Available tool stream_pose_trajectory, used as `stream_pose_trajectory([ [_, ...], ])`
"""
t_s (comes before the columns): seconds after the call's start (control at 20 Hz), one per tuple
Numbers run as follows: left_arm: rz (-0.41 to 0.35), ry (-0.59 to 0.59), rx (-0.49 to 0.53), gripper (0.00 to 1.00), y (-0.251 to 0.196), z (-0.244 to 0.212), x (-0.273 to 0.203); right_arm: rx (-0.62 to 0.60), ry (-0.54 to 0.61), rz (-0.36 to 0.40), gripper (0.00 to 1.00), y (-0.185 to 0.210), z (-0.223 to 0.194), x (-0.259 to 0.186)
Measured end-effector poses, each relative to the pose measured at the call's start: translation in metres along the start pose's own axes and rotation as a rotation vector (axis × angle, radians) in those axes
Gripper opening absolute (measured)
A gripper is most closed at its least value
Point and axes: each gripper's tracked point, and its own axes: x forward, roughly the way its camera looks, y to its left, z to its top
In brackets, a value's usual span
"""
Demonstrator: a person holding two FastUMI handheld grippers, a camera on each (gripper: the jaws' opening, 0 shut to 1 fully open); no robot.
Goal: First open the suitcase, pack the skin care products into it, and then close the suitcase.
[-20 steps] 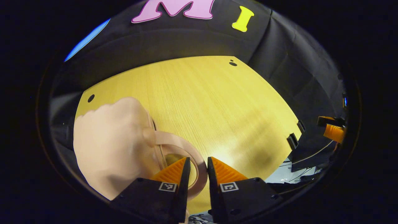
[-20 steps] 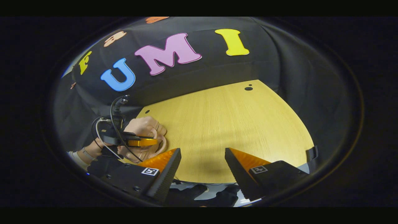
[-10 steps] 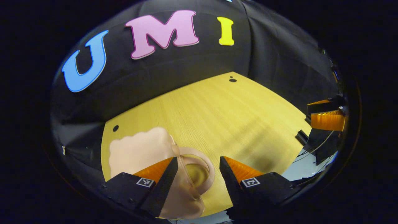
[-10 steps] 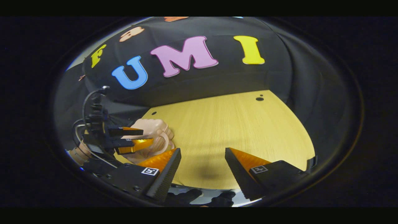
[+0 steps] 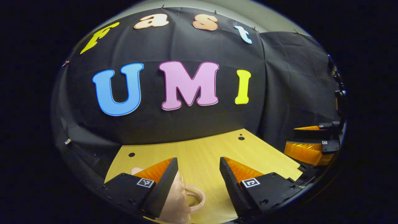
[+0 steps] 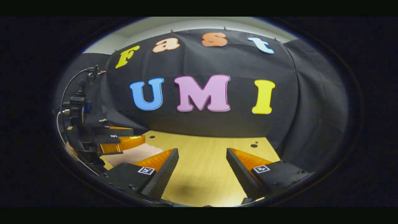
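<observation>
A small pale pink suitcase with a loop handle lies on the yellow wooden table, just below and left of my left gripper. That gripper is open, with nothing between its fingers, and its left finger covers part of the case. In the right gripper view the pink suitcase shows at the left, under the left gripper. My right gripper stands open over bare table. The right gripper also appears at the far right of the left gripper view.
The booth's black cloth wall rises right behind the table's far edge. Small dark holes mark the tabletop near its far corners. A cable and mount stand above the left gripper.
My left gripper went from nearly shut around the suitcase's handle to open and has lifted away. Both views have tilted up, so more wall and less table shows.
</observation>
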Motion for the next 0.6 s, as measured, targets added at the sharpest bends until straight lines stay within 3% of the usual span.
stream_pose_trajectory([
  [0.15, 0.049, -0.101, -0.002, 0.87, 0.006, 0.027, -0.009, -0.054, -0.113, -0.03, 0.97, -0.001, 0.038, -0.01],
  [0.25, 0.039, -0.139, -0.005, 0.86, -0.001, 0.041, -0.011, -0.069, -0.177, -0.051, 0.96, -0.003, 0.058, -0.017],
  [0.45, 0.013, -0.171, 0.008, 0.86, -0.012, 0.054, -0.015, -0.074, -0.252, -0.094, 0.97, -0.013, 0.081, -0.023],
  [0.6, 0.016, -0.13, -0.031, 0.86, -0.007, 0.039, -0.003, -0.05, -0.248, -0.133, 0.94, -0.026, 0.075, -0.021],
])
